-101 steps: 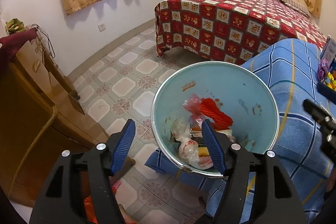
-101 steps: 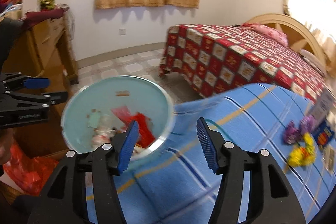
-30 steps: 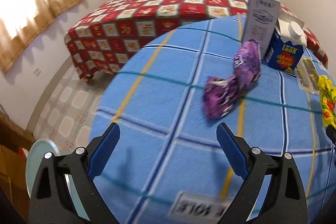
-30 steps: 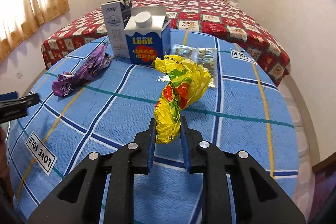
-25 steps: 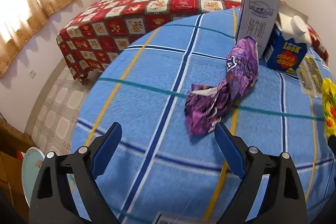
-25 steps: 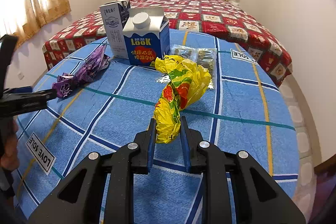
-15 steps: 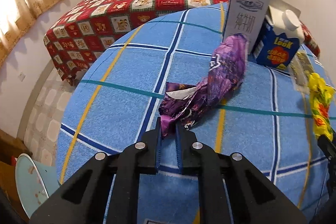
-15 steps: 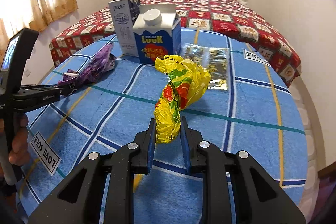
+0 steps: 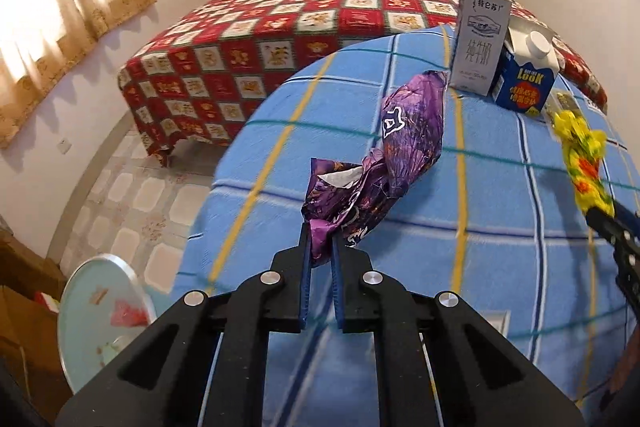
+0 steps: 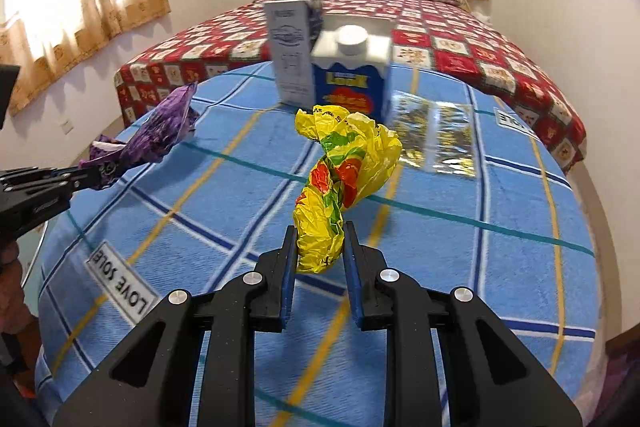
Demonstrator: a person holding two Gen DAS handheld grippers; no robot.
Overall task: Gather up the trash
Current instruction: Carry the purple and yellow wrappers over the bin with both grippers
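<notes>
Left wrist view: blue carton (image 9: 524, 79) reads "LOOK", white cap on top; tall white carton (image 9: 478, 41) just beside it carries Chinese characters, not legible enough to transcribe. Both stand upright on the blue plaid blanket (image 9: 500, 187). Pale blue bin (image 9: 100, 311) sits on the floor at lower left, with red and pale scraps inside. Left gripper (image 9: 320, 247) is closed narrow, clamping the near end of the purple wrapper (image 9: 400, 155); the wrapper's far end points toward the white carton. Whether it is clear of the blanket, cannot tell. Yellow bag (image 9: 582, 163) at the right edge, pinched by the right gripper's tip (image 9: 600, 217). Red patchwork bed (image 9: 320, 39) behind.

Right wrist view: white label (image 10: 120, 287) on the blanket reads "LOVE SOLE". Blue carton (image 10: 352, 79) is blurred, lettering unreadable; white carton (image 10: 290, 55) beside it. Shiny foil packets (image 10: 438, 135) lie flat just right of the cartons. Right gripper (image 10: 320, 251) jaws narrow, squeezing the bottom of the crumpled yellow bag (image 10: 344, 171), which has red and green print and stands up above the fingers. Left gripper (image 10: 86, 177) at far left holds the purple wrapper (image 10: 160, 131).
</notes>
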